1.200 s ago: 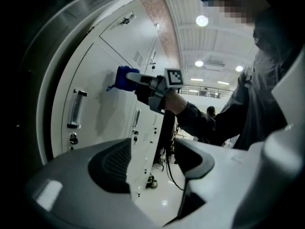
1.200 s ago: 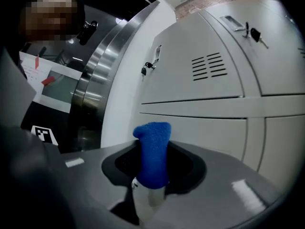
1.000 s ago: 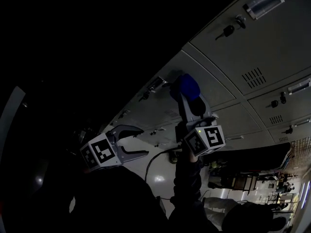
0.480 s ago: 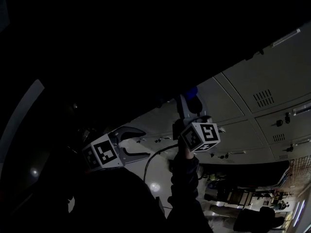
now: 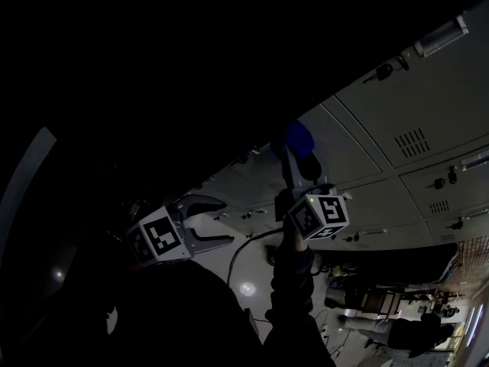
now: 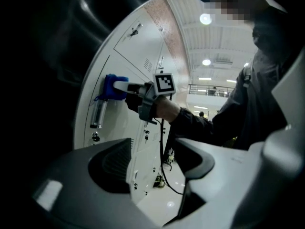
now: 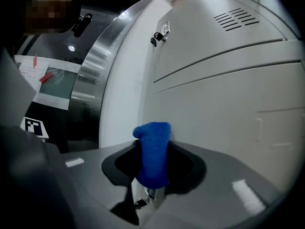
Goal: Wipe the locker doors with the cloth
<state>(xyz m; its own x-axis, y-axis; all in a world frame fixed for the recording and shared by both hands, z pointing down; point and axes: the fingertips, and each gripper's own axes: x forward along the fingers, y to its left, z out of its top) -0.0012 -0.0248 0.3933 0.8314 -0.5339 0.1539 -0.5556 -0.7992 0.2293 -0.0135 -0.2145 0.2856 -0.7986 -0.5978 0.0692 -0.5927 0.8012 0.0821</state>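
- The right tongs [image 7: 153, 168] are clamped on a folded, spongy blue cloth [image 7: 152, 147], whose tip stands out past the jaws.
- The cloth's tip rests against a pale grey metal locker door [image 7: 228, 89], below its vent slots [image 7: 236, 19].
- The left tongs [image 6: 157, 175] stand with jaws wide apart and nothing between them, lower and to the left in the head view.

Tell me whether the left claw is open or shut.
Open. The left claw has its jaws well apart with nothing between them; the locker doors show through the gap.
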